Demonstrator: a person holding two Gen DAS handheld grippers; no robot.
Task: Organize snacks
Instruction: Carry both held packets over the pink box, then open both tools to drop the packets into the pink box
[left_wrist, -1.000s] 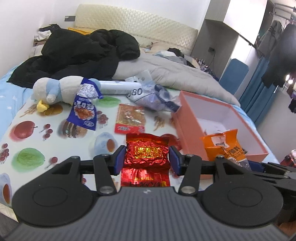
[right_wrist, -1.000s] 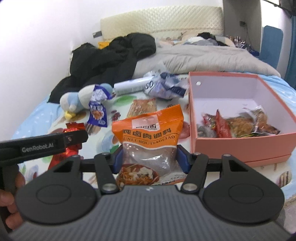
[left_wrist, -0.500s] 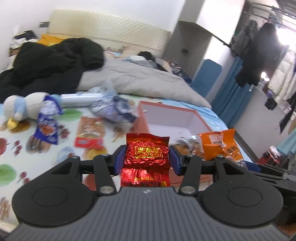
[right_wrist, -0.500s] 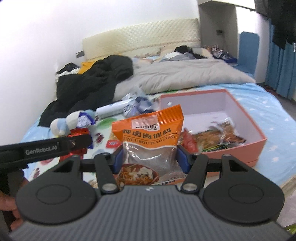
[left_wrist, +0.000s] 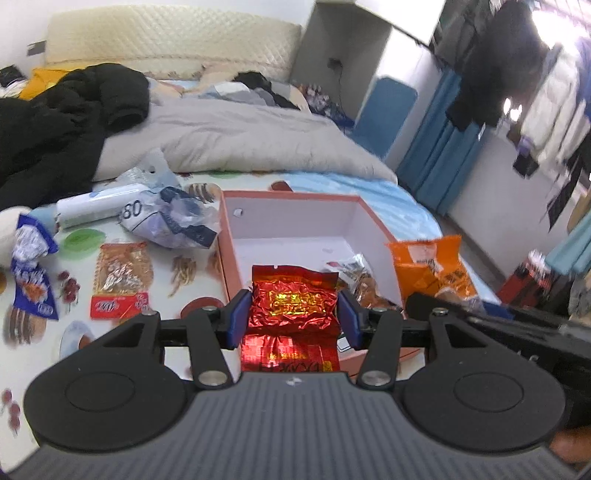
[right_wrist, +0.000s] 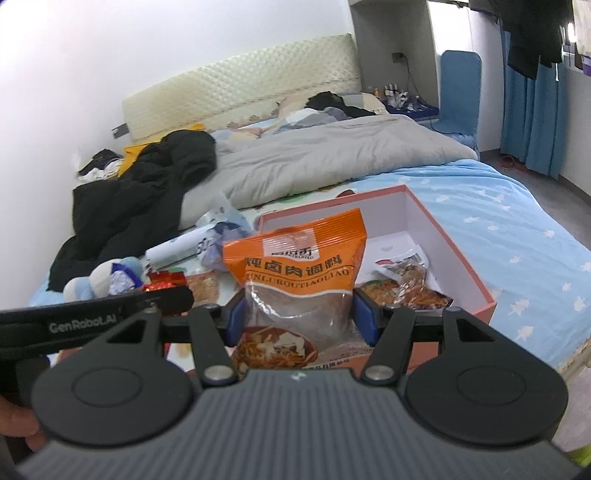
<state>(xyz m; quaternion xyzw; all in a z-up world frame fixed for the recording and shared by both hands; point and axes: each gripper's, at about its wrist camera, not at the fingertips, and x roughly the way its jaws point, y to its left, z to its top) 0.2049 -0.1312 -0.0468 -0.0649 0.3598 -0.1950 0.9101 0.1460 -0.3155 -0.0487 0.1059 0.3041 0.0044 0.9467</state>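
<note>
Red foil fills the middle of our left wrist view: the left gripper (left_wrist: 294, 319) is clenched on a crinkled red snack packet (left_wrist: 293, 306), its blue pads pressing both sides. Just beyond the packet sits the open pink box (left_wrist: 373, 225), white inside, with a few wrapped snacks (left_wrist: 360, 277) lying in its near right part. At the right of this view we see the orange seasoning bag (left_wrist: 428, 269) above the black body of the right gripper. To the left of the box, on the fruit-print sheet (left_wrist: 81, 236), lie a clear packet with a red label (left_wrist: 122, 278), a blue and white packet (left_wrist: 31, 273) at the far left edge, a crumpled blue plastic bag (left_wrist: 173, 221) and a white tube (left_wrist: 96, 206). Farther off we see a grey duvet (left_wrist: 236, 144) and a black coat (left_wrist: 62, 118) on the bed.

In our right wrist view the right gripper (right_wrist: 298, 319) is grasping the orange seasoning bag (right_wrist: 295, 266) upright, pads tight against its clear lower half. The pink box (right_wrist: 454, 251) lies behind and to the right of the bag, with snacks (right_wrist: 402, 284) inside near its front wall. At the left the left gripper's arm reaches in, the red packet (right_wrist: 162, 280) showing at its tip, and a plush toy (right_wrist: 96, 280) lies beyond it. A hand (right_wrist: 22, 424) shows at the lower left edge.
</note>
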